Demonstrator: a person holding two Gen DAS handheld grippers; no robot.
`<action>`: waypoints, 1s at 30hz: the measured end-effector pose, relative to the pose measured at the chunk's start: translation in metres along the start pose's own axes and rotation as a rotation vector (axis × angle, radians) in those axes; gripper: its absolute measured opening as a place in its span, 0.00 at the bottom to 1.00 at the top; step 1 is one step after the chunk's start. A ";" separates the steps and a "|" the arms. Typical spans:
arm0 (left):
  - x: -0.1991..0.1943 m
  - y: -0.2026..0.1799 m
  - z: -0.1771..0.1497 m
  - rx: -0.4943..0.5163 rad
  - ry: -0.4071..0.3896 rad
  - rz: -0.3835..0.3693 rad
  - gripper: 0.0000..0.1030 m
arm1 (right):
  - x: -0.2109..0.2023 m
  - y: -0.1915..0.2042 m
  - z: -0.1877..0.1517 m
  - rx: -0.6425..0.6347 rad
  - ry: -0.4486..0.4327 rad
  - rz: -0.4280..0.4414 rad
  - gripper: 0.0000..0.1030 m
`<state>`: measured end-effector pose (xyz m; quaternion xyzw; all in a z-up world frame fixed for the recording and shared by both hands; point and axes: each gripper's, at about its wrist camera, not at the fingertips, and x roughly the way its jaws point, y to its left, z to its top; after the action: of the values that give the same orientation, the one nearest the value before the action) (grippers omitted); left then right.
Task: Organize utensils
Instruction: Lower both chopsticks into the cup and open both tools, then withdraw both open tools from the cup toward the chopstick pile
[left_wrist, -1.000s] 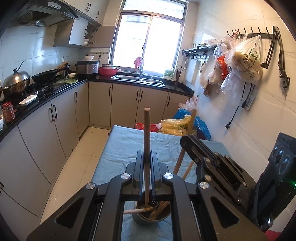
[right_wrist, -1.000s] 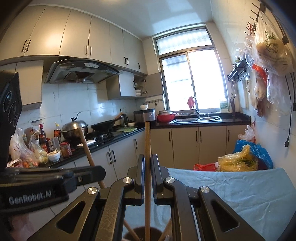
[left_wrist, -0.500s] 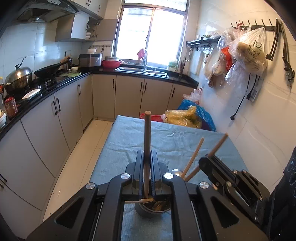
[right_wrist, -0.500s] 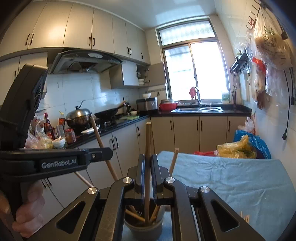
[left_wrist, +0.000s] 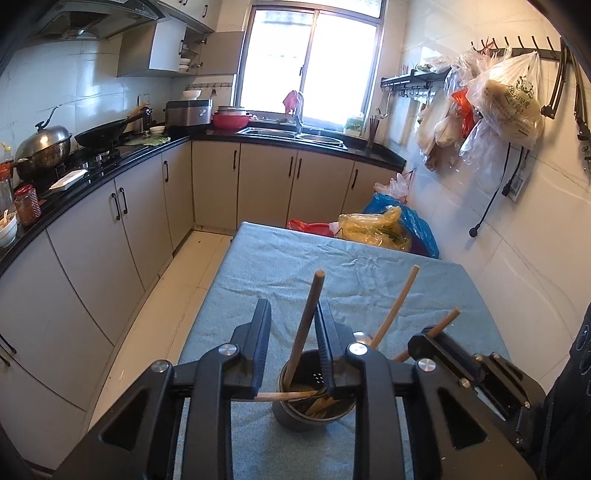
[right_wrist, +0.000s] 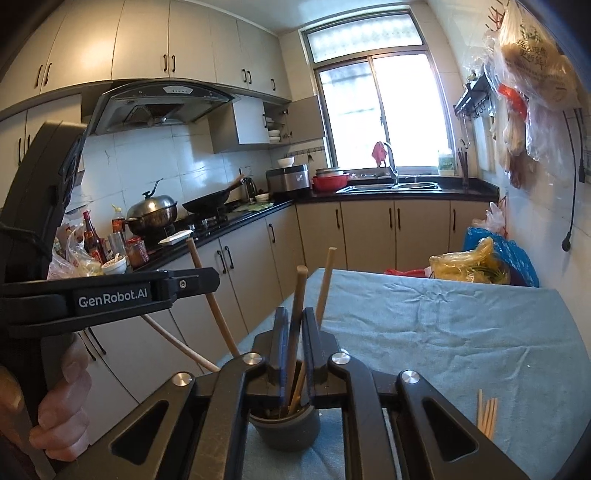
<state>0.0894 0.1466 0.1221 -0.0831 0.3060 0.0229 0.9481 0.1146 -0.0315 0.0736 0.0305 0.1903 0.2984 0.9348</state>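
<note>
A dark grey utensil holder (left_wrist: 295, 415) (right_wrist: 284, 430) stands on the blue-grey tablecloth (left_wrist: 332, 266) with several wooden chopsticks in it. My left gripper (left_wrist: 291, 310) hangs just above it. Its jaws are opening, and a wooden stick (left_wrist: 306, 328) stands loose between them, leaning on the right finger with its foot in the holder. My right gripper (right_wrist: 295, 314) is also over the holder with jaws opening. A second wooden stick (right_wrist: 297, 306) stands tilted between them, its lower end in the holder. Each gripper shows in the other's view: the right gripper (left_wrist: 421, 341), the left gripper (right_wrist: 207, 280).
Loose chopsticks (right_wrist: 487, 413) lie on the cloth at the right. Plastic bags (left_wrist: 384, 229) sit beyond the table's far end. Cabinets and a stove counter (left_wrist: 92, 162) run along the left, and a tiled wall with hanging bags (left_wrist: 498, 99) is on the right.
Both grippers came down over the holder, carrying their sticks into it. Both pairs of jaws then parted, and the sticks now lean loose instead of standing clamped upright.
</note>
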 end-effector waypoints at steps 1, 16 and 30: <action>-0.001 0.001 0.000 -0.004 -0.002 0.003 0.24 | -0.001 0.000 0.002 0.003 -0.005 -0.001 0.22; -0.039 0.019 0.009 -0.066 -0.101 0.062 0.28 | -0.056 -0.025 0.030 0.061 -0.143 -0.062 0.24; -0.117 -0.008 -0.044 -0.005 -0.267 0.112 0.40 | -0.127 -0.058 0.001 0.139 -0.142 -0.067 0.33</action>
<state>-0.0296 0.1322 0.1566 -0.0646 0.1813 0.0873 0.9774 0.0512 -0.1516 0.1078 0.1100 0.1449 0.2502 0.9509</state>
